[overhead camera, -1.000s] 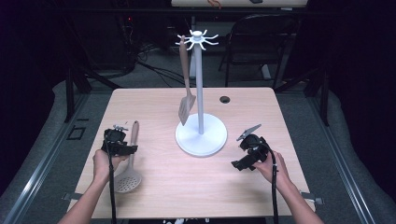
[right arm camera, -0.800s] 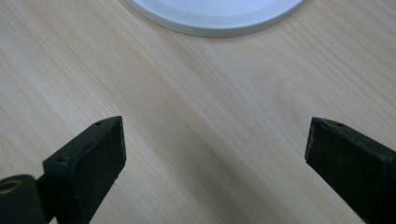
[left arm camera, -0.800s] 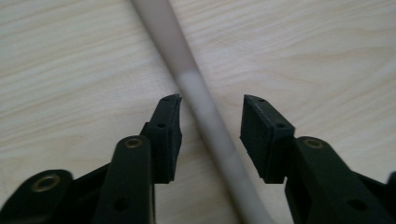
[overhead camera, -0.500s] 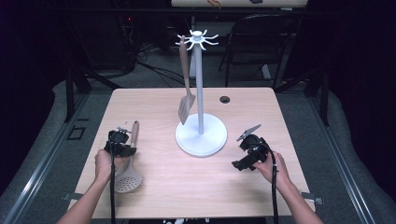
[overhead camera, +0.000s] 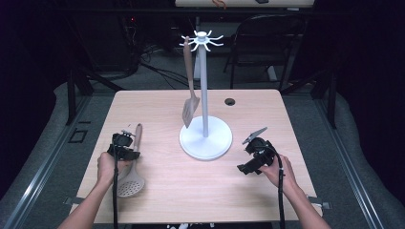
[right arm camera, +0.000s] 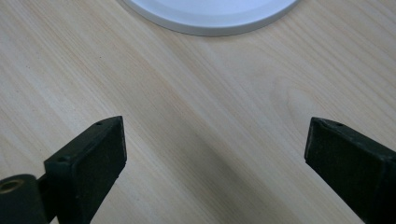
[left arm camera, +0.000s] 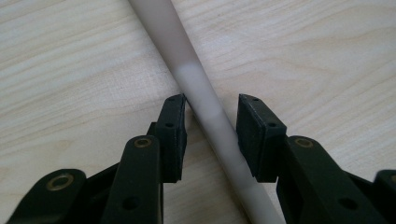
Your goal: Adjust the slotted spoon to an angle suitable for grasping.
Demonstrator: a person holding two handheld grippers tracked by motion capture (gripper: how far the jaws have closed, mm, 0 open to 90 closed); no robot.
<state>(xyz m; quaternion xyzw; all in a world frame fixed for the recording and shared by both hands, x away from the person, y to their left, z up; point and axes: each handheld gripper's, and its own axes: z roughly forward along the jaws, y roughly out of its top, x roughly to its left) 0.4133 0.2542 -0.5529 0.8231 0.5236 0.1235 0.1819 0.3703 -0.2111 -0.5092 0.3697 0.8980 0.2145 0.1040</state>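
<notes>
Straddling the handle of the slotted spoon, my left claw sits at the near left of the counter. Its jaws have just been closing, then eased a touch wider. In the left gripper view the pale handle runs diagonally between the pads: the left pad looks to touch it, while a thin gap shows on the other side, so I read it as narrow around the handle and not clamped. The spoon lies flat on the counter, handle pointing far, its perforated bowl nearest me, partly behind my left hand.

My right claw rests at the near right, well apart from the spoon. Its jaws stand wide with bare wood between them in the right gripper view, and the rim of the white rack base lies just beyond.

At the middle of the counter stands the white rack, upright on its round base. A slotted turner hangs from one of its top hooks, blade down, just left of the pole.
</notes>
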